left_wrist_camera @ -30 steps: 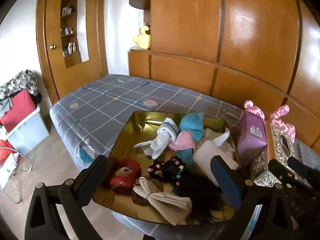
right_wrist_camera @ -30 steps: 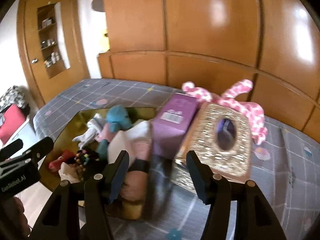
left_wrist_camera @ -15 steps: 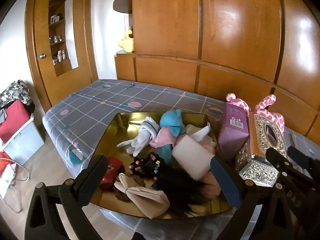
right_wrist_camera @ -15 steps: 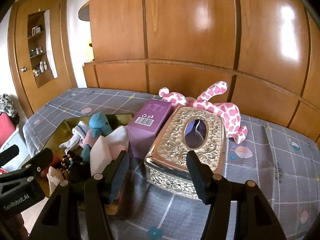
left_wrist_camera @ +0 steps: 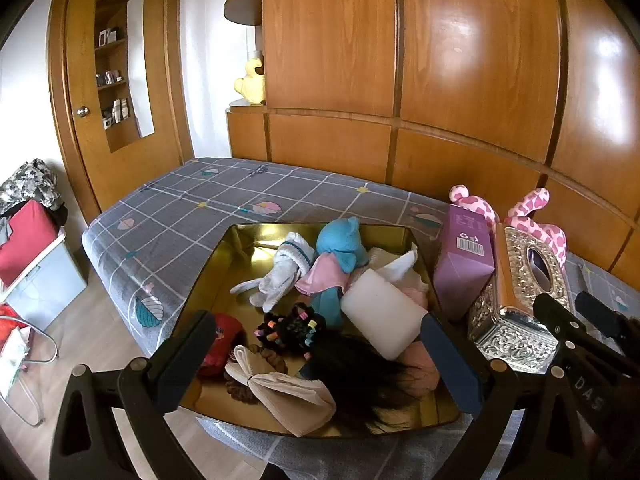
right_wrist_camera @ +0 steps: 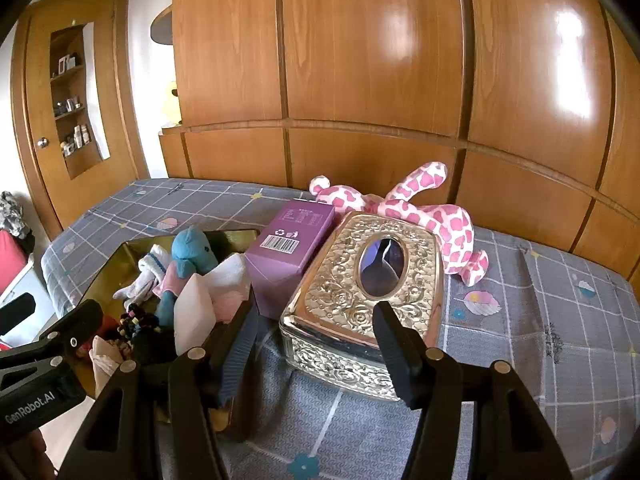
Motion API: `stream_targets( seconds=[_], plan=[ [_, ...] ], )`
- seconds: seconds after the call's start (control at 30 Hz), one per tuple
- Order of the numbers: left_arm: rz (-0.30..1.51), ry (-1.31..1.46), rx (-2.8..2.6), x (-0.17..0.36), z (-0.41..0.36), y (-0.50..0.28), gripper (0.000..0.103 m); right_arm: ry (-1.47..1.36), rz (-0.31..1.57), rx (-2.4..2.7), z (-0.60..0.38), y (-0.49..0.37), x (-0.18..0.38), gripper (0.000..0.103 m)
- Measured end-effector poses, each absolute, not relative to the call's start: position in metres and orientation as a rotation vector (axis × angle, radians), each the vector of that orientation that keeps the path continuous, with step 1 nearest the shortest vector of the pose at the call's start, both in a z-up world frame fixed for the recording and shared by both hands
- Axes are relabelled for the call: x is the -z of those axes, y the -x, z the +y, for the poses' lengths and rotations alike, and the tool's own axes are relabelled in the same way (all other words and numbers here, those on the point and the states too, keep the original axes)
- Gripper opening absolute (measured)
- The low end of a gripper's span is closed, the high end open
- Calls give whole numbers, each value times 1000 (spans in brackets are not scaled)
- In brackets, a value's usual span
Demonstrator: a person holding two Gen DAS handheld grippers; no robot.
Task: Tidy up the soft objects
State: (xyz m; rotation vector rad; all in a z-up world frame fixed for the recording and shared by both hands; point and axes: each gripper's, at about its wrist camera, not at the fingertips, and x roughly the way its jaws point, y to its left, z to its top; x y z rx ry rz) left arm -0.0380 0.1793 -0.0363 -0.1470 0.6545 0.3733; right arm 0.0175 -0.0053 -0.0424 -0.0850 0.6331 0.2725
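Gold tray (left_wrist_camera: 240, 236) near edge hidden by open left gripper (left_wrist_camera: 316, 356), pink giraffe (right_wrist_camera: 436, 216) half-hidden

- Left wrist view looks down from near over the gold tray (left_wrist_camera: 236, 240), centre frame, facing the wooden wall.
- Right wrist view sits close above the silver box (right_wrist_camera: 360, 304), tray (right_wrist_camera: 120, 256) at left.
- Both share tray, silver box (left_wrist_camera: 516, 320), purple carton (left_wrist_camera: 464, 264) (right_wrist_camera: 288, 256).
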Motion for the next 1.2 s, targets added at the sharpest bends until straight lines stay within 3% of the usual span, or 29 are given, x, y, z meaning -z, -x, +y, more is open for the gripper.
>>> stream_targets(
  seconds=[1.2],
  plan=[
    [662,149,-377,39,184,42,103,82,634,-275,-5,-14,43,60]
  ],
)
